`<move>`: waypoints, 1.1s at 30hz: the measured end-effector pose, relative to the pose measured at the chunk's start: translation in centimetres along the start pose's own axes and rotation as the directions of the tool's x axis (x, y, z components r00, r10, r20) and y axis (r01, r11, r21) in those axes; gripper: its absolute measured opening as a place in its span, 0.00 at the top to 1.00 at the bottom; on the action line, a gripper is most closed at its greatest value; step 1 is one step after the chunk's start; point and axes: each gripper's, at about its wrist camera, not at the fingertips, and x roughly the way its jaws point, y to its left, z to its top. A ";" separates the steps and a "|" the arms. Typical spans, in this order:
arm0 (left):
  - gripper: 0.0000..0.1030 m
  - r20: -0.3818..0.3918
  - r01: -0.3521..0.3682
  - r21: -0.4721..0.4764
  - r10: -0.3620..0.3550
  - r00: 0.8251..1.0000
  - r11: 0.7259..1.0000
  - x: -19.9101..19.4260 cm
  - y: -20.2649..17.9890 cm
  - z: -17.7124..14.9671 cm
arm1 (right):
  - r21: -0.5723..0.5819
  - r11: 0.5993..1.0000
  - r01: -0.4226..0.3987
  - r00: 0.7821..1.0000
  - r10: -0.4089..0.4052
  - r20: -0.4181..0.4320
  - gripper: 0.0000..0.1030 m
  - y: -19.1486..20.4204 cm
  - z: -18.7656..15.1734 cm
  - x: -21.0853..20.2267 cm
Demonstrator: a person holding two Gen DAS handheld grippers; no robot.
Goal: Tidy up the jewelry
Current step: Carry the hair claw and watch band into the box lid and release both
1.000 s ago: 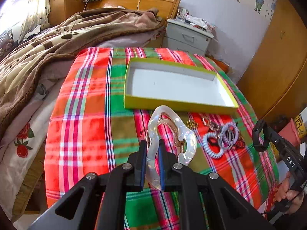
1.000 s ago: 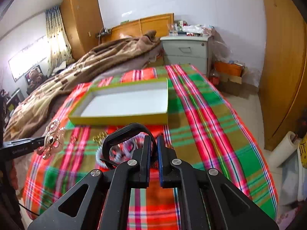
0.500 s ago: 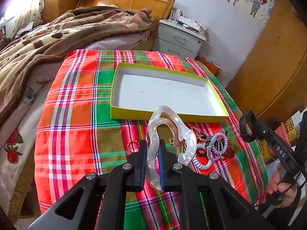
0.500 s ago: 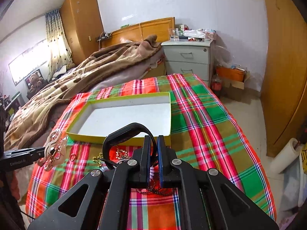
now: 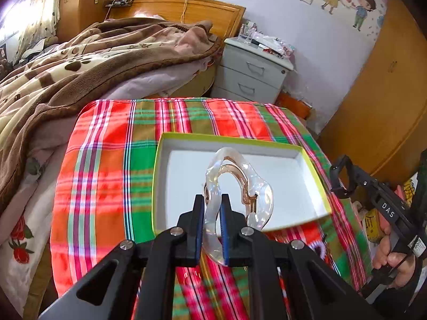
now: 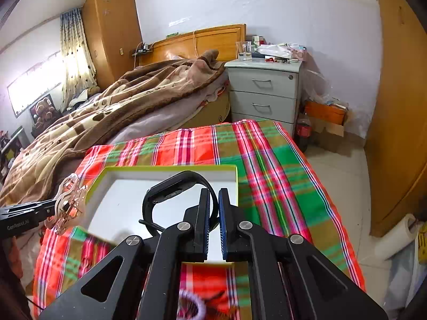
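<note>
Fingers of left gripper (image 5: 211, 222) clamp hair claw (image 5: 237, 186); right gripper (image 6: 212, 220) pinches black band (image 6: 170, 192) over box (image 6: 170, 169)

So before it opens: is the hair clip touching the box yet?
Apart. The left wrist view shows the hair clip pinched in the left gripper, held above the box.

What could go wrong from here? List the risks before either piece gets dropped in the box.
1. The left gripper pinches the clear hair claw by one thin edge; it could twist or slip out before release.
2. The right gripper holds the black wristband by its strap only, so it may swing and land outside the yellow-rimmed box.
3. Both grippers hover over the same box and could collide.
</note>
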 end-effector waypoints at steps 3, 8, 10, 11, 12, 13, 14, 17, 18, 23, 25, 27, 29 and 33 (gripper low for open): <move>0.89 -0.011 -0.012 -0.012 0.012 1.000 1.000 1.7 0.5 1.3 | 0.007 1.000 0.007 0.999 -0.007 -0.034 0.94 -0.4 0.6 2.1; 0.89 -0.034 -0.013 -0.028 0.012 0.999 1.000 4.4 1.3 3.2 | 0.001 1.000 0.012 0.996 -0.012 -0.088 0.94 -0.7 0.9 5.4; 0.89 -0.048 -0.023 -0.033 0.022 0.999 0.999 5.6 1.7 3.8 | 0.001 1.000 0.011 0.994 -0.011 -0.109 0.94 -0.9 1.0 6.5; 0.89 -0.050 -0.024 -0.034 0.022 0.999 0.999 6.0 1.8 4.0 | -0.008 1.000 0.016 0.993 -0.017 -0.119 0.94 -0.8 1.0 7.1; 0.89 -0.054 -0.024 -0.038 0.022 0.998 0.999 6.5 2.0 4.1 | -0.010 1.000 0.018 0.992 -0.019 -0.126 0.94 -0.8 0.9 7.5; 0.89 -0.064 -0.031 -0.040 0.028 0.998 0.999 6.9 2.1 4.1 | -0.015 1.000 0.015 0.991 -0.017 -0.135 0.94 -0.7 0.9 8.0; 0.89 -0.068 -0.035 -0.036 0.032 0.997 0.999 7.3 2.1 4.1 | -0.020 1.000 0.014 0.990 -0.017 -0.139 0.94 -0.6 1.0 8.3; 0.89 -0.087 -0.036 -0.040 0.032 0.996 0.999 8.4 2.3 4.1 | -0.038 0.999 0.016 0.986 -0.022 -0.164 0.94 -0.4 0.7 9.3; 0.89 -0.091 -0.036 -0.044 0.032 0.995 0.998 8.7 2.4 4.1 | -0.038 0.999 0.015 0.985 -0.021 -0.169 0.94 -0.5 0.7 9.6; 0.89 -0.114 -0.056 -0.037 0.051 0.992 0.998 9.9 2.4 4.0 | -0.060 0.998 0.025 0.983 -0.035 -0.179 0.94 -0.2 0.6 10.2; 0.89 -0.120 -0.057 -0.039 0.052 0.991 0.998 10.3 2.5 3.9 | -0.074 0.997 0.035 0.981 -0.048 -0.186 0.94 -0.1 0.6 10.5; 0.89 -0.131 -0.062 -0.043 0.056 0.990 0.997 10.7 2.7 3.8 | -0.084 0.996 0.040 0.980 -0.055 -0.191 0.94 0.1 0.5 10.8; 0.88 -0.129 -0.065 -0.049 0.058 0.990 0.997 10.7 2.7 3.7 | -0.091 0.995 0.047 0.979 -0.064 -0.191 0.94 0.2 0.5 11.0; 0.88 -0.134 -0.071 -0.044 0.064 0.989 0.997 10.8 2.7 3.7 | -0.088 0.995 0.049 0.979 -0.066 -0.194 0.94 0.1 0.5 11.2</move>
